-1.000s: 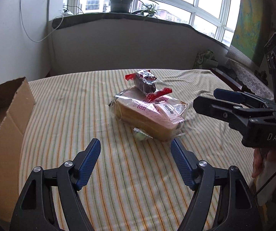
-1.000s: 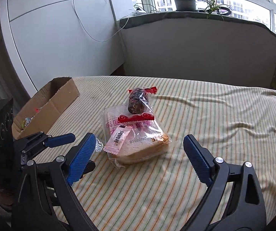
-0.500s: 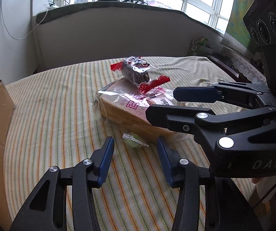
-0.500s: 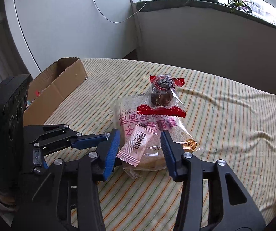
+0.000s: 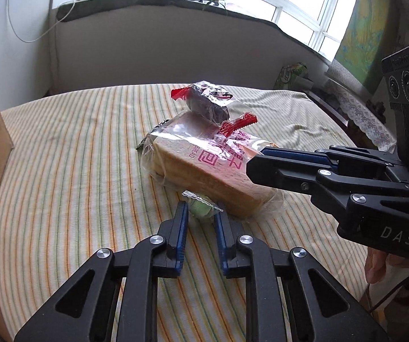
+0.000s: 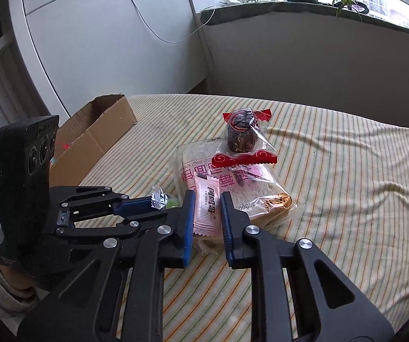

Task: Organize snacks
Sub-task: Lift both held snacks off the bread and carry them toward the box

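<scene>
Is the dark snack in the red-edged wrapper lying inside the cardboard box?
No, the dark snack rests on top of the bread bag, while the cardboard box stands apart.

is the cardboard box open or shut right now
Open. In the right wrist view the cardboard box has its flaps up and no lid, and colourful wrappers show inside its near end. How full it is cannot be told.

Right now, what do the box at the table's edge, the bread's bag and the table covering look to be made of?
The cardboard box: brown corrugated cardboard, matte, with raw torn-looking flap edges. The bread bag: thin clear plastic film, glossy and crinkled, with red printing; the slices show through it. The tablecloth: woven fabric, probably cotton, matte with fine stripes; it wrinkles into soft folds.
</scene>
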Available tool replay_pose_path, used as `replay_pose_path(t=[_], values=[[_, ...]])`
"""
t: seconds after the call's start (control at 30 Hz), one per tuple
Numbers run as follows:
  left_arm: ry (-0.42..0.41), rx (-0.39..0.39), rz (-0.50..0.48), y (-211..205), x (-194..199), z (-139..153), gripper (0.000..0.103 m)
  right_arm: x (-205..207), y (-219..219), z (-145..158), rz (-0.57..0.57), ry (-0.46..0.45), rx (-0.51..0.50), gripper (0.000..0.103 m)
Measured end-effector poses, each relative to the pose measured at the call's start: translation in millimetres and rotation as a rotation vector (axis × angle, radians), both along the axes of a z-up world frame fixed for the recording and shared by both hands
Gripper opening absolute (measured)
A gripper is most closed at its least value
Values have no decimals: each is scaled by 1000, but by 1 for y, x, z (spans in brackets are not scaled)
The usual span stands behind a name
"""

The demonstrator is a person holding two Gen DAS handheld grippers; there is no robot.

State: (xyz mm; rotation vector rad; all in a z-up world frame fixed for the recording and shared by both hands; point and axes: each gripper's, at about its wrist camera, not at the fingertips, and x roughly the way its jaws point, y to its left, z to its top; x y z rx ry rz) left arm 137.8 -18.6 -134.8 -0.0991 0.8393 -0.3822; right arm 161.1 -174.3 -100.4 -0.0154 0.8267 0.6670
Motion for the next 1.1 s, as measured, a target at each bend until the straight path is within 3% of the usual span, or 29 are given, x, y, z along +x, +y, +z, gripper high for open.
replay_pose_path(t=[0.6, 0.77, 1.1], values=[[-62, -49, 35, 6, -20, 22, 17, -23, -29, 23, -87, -42, 40, 18], [-109, -50, 32, 7, -30, 42, 17, -37, -30, 48, -104, -98, 48, 18], [-281, -66, 46, 22, -78, 102, 17, -89, -21, 112, -119, -241, 26, 18]])
